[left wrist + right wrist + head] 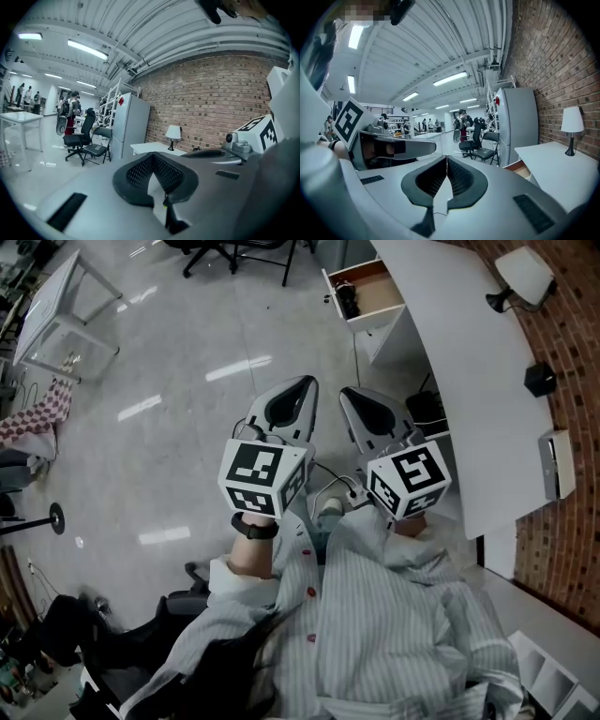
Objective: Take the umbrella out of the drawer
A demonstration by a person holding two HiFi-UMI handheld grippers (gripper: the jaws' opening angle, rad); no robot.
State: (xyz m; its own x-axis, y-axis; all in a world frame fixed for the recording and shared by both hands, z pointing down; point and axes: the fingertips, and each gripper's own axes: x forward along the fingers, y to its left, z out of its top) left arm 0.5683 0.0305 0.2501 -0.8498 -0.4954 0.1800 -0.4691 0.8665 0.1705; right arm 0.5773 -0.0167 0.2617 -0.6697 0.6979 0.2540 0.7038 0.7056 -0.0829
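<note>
An open wooden drawer (373,294) sticks out from under the white desk (469,381) at the far end of the head view. A dark object (345,299) lies along its left side; it may be the umbrella, but it is too small to be sure. Both grippers are held up in front of the person's chest, well short of the drawer and pointing toward it. My left gripper (305,382) (152,157) is shut with nothing in it. My right gripper (349,393) (446,157) is also shut and empty. A corner of the drawer (520,167) shows past the right jaw.
A lamp (521,276), a black box (540,379) and a white device (557,463) are on the desk by the brick wall. A white table (56,310) is far left and office chairs (86,140) and a grey cabinet (516,124) lie ahead. Glossy floor (187,381) lies between me and them.
</note>
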